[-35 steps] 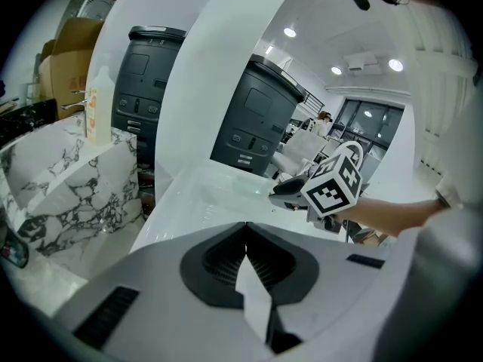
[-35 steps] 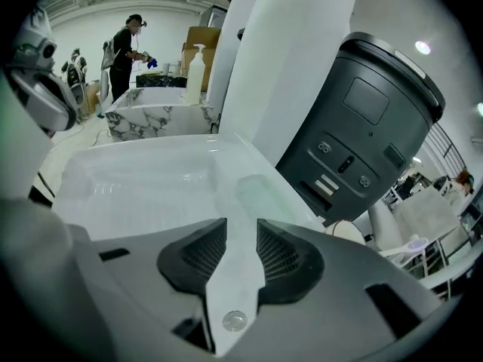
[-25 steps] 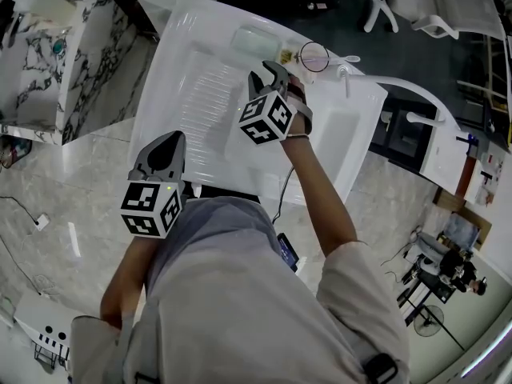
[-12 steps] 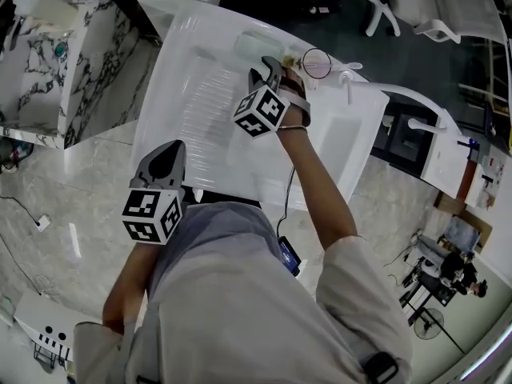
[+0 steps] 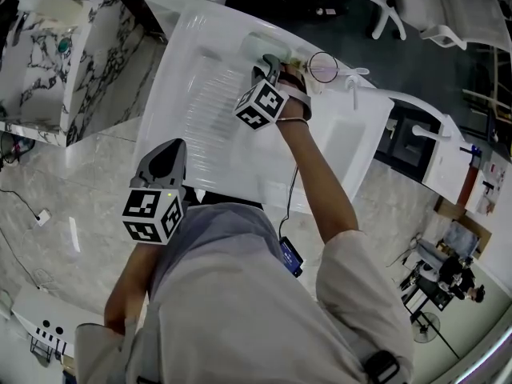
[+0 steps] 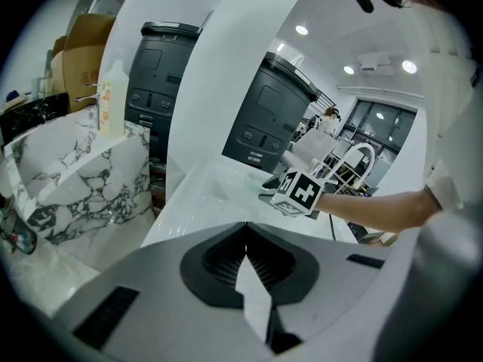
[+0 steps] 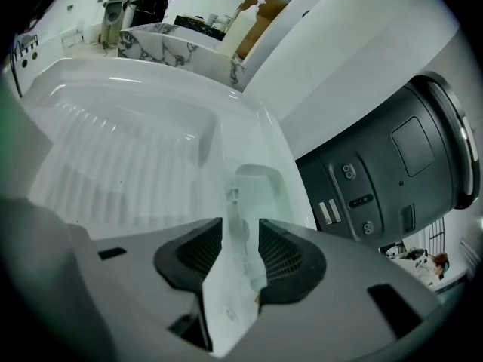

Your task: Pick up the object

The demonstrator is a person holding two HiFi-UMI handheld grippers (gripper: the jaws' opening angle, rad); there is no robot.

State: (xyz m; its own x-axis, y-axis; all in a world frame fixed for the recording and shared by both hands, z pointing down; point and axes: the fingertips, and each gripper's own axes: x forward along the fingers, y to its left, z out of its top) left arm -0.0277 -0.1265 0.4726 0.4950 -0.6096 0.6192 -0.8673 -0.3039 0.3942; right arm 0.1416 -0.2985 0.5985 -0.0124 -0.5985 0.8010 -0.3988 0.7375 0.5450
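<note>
A small clear, see-through object (image 7: 232,202) stands by the soap recess (image 7: 264,183) at the back rim of the white drainboard (image 5: 204,114). My right gripper (image 7: 240,225) points down at it. Its jaws have just been opening and stand wide, with the clear object in the gap between them; no pad visibly presses on it. In the head view the right gripper (image 5: 270,64) sits at the far rim, its marker cube below it. My left gripper (image 5: 168,154) hangs back at the near edge, its jaws (image 6: 245,228) shut on nothing.
A sink basin (image 5: 344,134) with a faucet (image 5: 350,77) lies right of the drainboard, and a round glass ring (image 5: 324,66) sits at the back rim. A marble counter (image 5: 48,62) stands to the left. Dark machines (image 7: 392,164) stand behind the sink.
My right gripper has moved away along the drainboard to its back rim and lowered toward the recess. The left gripper has stayed where it was.
</note>
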